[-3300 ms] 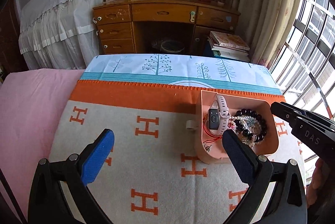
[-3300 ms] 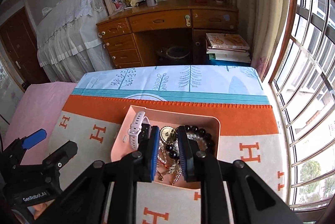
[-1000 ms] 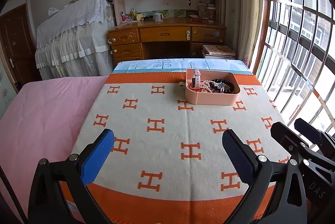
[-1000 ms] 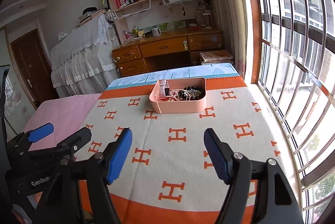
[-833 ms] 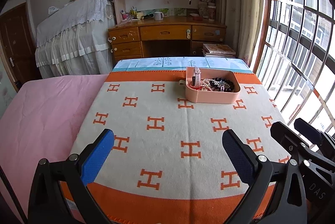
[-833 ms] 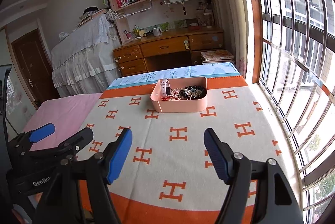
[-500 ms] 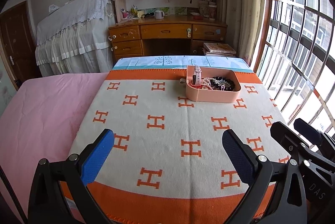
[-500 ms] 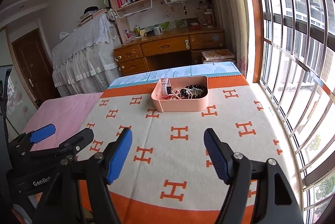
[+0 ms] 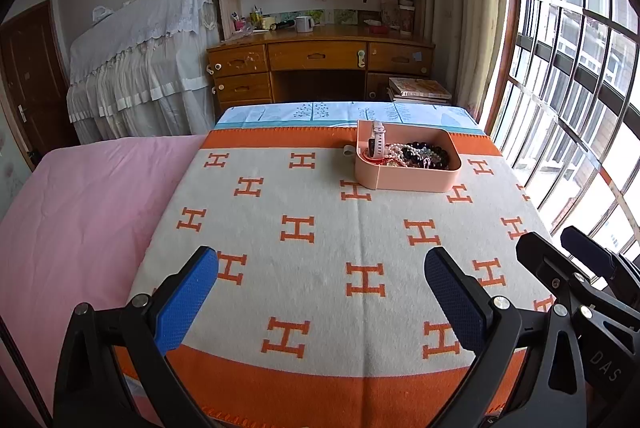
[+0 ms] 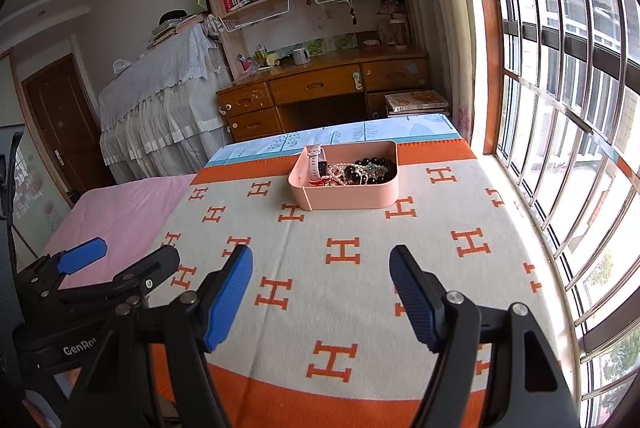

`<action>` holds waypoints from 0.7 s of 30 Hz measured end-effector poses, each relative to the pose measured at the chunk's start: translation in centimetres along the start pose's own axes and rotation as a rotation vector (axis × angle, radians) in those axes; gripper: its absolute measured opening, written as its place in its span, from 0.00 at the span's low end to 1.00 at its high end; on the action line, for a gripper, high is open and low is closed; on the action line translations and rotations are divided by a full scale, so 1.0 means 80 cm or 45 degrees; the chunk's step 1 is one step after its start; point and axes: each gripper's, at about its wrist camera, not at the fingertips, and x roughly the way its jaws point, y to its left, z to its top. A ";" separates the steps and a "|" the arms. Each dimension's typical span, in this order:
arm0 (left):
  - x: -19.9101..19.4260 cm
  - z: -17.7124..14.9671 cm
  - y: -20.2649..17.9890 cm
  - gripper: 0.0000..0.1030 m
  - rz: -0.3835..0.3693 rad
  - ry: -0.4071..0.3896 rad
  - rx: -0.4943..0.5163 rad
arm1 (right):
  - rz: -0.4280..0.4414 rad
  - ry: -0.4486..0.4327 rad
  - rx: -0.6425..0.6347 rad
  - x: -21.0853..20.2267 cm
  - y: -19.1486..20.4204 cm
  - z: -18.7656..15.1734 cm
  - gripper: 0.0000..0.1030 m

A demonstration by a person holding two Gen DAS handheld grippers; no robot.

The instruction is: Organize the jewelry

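"DAS" on right gripper (image 9: 576,256); "GenRo" on left gripper (image 10: 120,260)

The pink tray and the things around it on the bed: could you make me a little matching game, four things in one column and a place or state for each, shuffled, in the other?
Things:
1. watch
2. dark bead bracelet
3. pink tray
4. left gripper

Places or states:
A. standing on the blanket with the orange H pattern
B. open, with nothing between the blue pads
C. leaning up at the left end of the tray
D. lying in the right part of the tray

Pairs: 1-C, 2-D, 3-A, 4-B
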 end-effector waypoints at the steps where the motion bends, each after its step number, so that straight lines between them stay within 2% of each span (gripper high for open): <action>1: 0.000 0.002 0.000 0.99 -0.001 -0.001 -0.001 | -0.001 -0.001 0.000 0.000 0.000 0.001 0.70; 21: 0.005 -0.008 -0.003 0.99 -0.017 0.021 -0.008 | 0.001 0.005 0.002 -0.001 0.000 -0.001 0.70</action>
